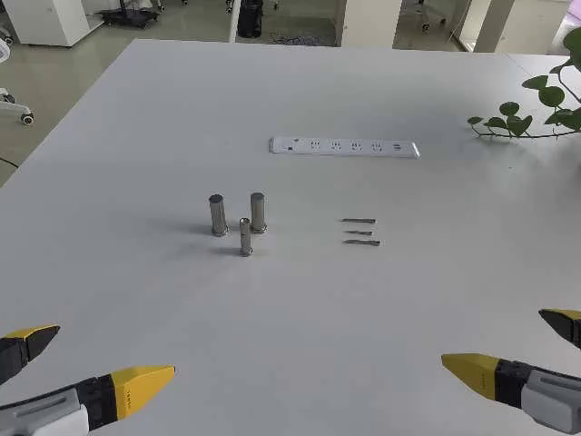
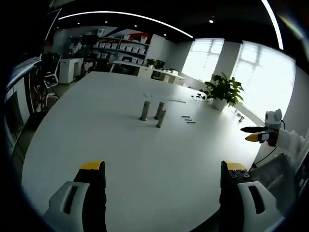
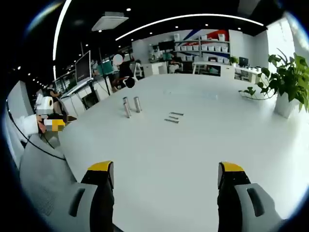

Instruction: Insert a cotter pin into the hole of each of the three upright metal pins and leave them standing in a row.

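Three metal pins [image 1: 245,236] stand upright in a tight cluster on the white counter [image 1: 136,136], on the near side of a white power strip [image 1: 345,146], off its left end. Three cotter pins [image 1: 359,232] lie loose nearer its middle. Well short of the strip, the left tongs [image 1: 113,350] and right tongs [image 1: 492,336] hover, each spread apart and empty.
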Available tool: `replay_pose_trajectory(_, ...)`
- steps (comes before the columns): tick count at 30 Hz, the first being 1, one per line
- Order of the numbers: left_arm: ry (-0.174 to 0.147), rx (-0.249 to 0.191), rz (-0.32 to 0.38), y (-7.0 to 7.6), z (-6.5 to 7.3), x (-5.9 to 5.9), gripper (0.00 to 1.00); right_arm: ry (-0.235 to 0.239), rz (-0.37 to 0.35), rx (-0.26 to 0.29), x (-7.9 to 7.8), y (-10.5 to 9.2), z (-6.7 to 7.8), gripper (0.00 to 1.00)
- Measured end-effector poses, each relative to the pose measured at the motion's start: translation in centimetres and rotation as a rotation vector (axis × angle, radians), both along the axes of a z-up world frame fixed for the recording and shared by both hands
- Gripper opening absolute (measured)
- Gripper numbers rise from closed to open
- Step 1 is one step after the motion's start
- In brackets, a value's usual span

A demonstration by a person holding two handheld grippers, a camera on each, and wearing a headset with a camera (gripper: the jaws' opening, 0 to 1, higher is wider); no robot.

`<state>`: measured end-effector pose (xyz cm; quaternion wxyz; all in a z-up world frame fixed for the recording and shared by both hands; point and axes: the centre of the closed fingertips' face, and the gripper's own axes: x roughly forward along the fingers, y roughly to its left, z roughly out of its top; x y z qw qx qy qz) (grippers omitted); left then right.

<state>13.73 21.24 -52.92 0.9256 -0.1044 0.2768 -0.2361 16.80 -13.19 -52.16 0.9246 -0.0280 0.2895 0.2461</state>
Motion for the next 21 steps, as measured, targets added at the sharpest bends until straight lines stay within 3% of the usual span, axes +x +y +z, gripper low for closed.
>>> replay_pose_trajectory(4,0.007,-0.011,-0.003,-0.29,0.1,-0.01,0.99,-0.002,0.004,0.001,-0.07,-0.04,0.05,0.85)
replay_pose_trajectory(21,0.011,0.015,-0.026,-0.75,0.27,0.0,0.99,0.004,0.012,-0.005,0.08,-0.19,0.17,0.85)
